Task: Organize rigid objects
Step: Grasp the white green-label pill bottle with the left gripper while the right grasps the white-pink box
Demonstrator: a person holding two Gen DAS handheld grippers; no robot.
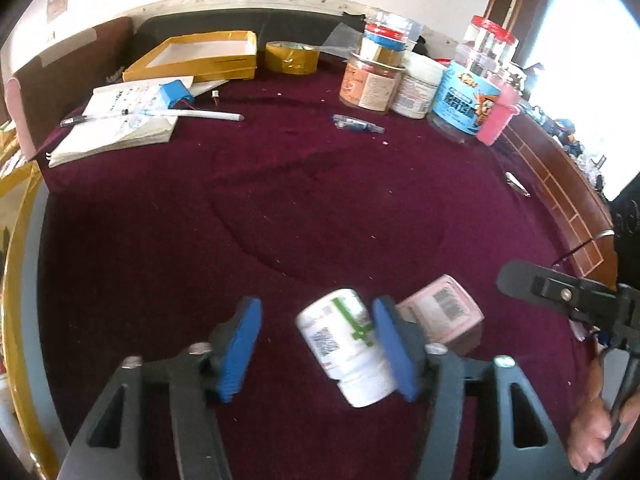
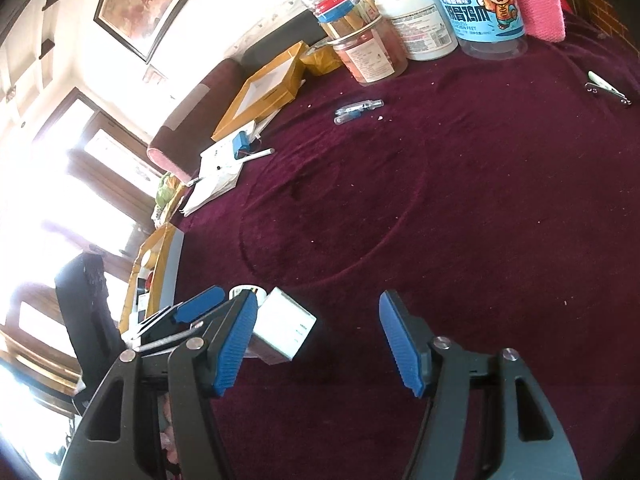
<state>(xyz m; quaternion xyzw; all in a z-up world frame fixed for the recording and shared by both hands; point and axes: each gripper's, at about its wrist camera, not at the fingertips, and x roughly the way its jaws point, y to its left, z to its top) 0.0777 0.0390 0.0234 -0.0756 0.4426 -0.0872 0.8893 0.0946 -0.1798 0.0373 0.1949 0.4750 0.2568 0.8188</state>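
Lying tilted on the desk (image 1: pixel 320 200), the bottle (image 1: pixel 346 344) sits between the spread fingers (image 1: pixel 240 348) of the left gripper (image 1: pixel 320 350), touching only the right-hand pad, so an uneven squeeze could roll it aside or knock it into the box (image 1: pixel 440 312) just beside it. Only the left view shows the bottle's label and that one-sided contact; the right view shows the right gripper (image 2: pixel 320 344) spread with nothing between its fingers, the box beside its left pad.
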